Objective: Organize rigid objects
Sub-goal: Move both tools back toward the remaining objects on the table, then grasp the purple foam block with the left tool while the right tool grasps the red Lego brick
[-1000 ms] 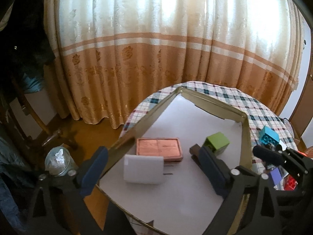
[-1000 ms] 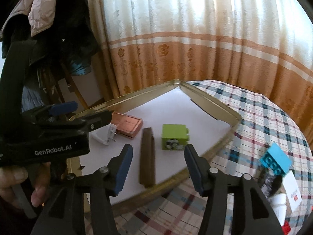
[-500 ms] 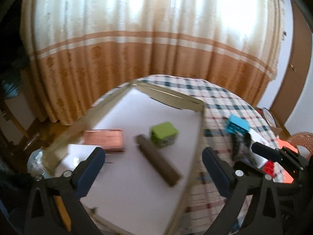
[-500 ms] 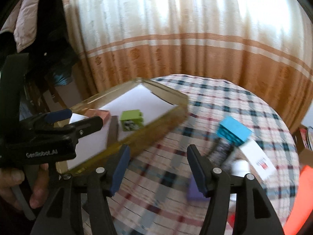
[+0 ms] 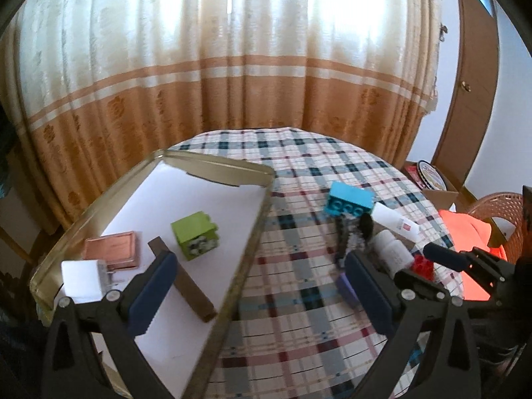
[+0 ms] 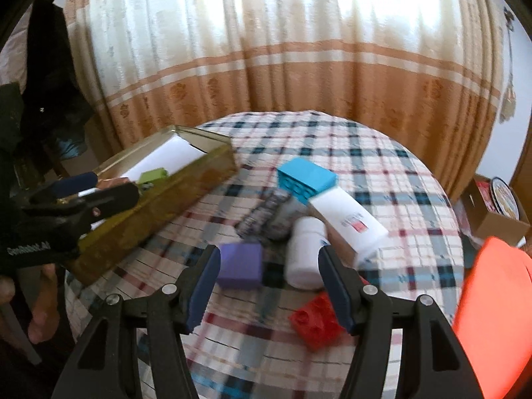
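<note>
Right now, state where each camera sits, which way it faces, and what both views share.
Left wrist: on the left gripper, looking down over the gold tray and checked table; its own open fingers show.
Right wrist: on the right gripper, looking down at the loose pile around the white bottle; its open fingers, the left gripper and a hand show.
Shared: tray, blue brick, curtain.

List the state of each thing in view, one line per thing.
Gold tray: on table, holding four items.
Green block: in tray, on its side.
Brown bar: flat in tray.
White bottle: lying on tablecloth.
Purple block: on tablecloth.
Left gripper: open, empty.
Right gripper: open, empty.
</note>
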Motion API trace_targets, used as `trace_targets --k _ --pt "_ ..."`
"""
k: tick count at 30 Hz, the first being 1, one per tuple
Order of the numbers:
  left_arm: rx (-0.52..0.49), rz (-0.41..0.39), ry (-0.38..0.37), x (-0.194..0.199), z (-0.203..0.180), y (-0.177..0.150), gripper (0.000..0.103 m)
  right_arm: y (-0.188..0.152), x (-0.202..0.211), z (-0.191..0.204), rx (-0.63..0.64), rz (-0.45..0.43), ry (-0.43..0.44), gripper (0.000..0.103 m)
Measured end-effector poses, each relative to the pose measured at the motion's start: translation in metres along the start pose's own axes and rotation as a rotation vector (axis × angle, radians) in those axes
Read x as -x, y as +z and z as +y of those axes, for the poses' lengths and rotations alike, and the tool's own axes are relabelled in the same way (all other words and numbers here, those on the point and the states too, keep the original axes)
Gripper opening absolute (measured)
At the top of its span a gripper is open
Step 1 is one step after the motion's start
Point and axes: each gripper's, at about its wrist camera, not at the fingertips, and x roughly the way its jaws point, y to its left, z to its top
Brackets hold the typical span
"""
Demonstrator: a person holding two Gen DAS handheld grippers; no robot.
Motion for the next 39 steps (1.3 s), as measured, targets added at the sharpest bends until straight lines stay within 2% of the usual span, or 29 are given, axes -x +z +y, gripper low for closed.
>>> trace_targets --k 13,16,24,39 --pt "-0.106 0.03 -0.063 -0.013 -0.049 -0.007 0.102 -0.032 0.007 -0.04 -0.022 0.047 -0.09 0.064" --pt "-0.121 0.035 -0.06 -0.017 -0.052 -0.009 0.102 -0.037 0.007 -0.045 -0.038 0.049 -0.081 0.073" --pt "-0.088 0.065 -0.07 -0.026 -0.047 -0.011 0.102 -0.036 -0.001 -0.035 0.008 0.052 -0.031 0.073" --pt "-0.12 0.088 -0.096 -0.034 -0.056 -0.017 0.102 -0.034 -0.021 -0.032 0.047 0.053 -0.049 0.072"
